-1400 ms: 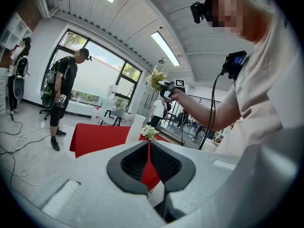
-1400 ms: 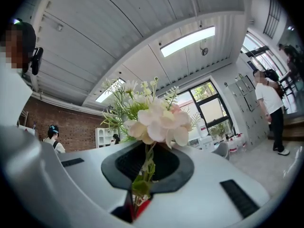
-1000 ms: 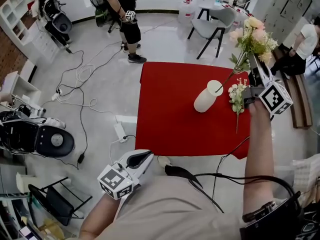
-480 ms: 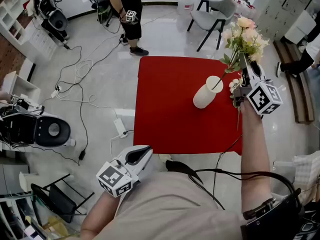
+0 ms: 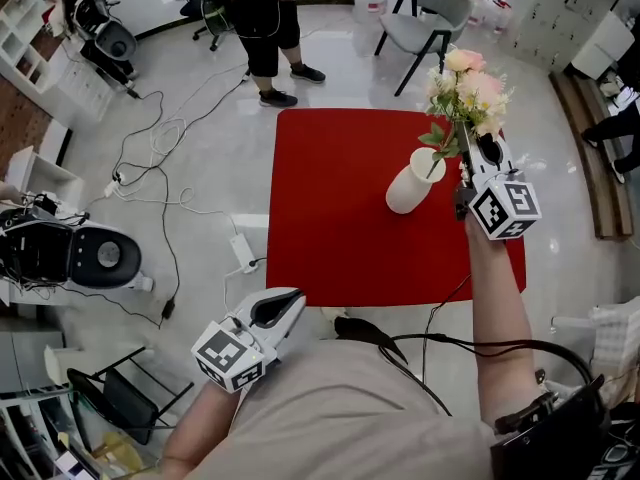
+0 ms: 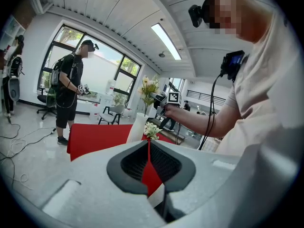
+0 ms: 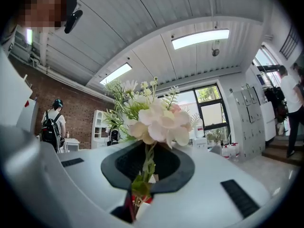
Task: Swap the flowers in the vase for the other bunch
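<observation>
While the left tool point(image 6: 149, 161) is closed empty, the right tool point(image 7: 137, 197) clamps the bouquet point(image 7: 157, 122), stem-ends indistinct.

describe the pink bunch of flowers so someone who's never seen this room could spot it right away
Find the red table on the grey floor; a white vase stands near its right edge. The pink bunch rises just above that vase, its stem clamped in the right gripper. Unlike the small white bunch low beside the vase, it is tall, with big peach-pink blooms.
</observation>
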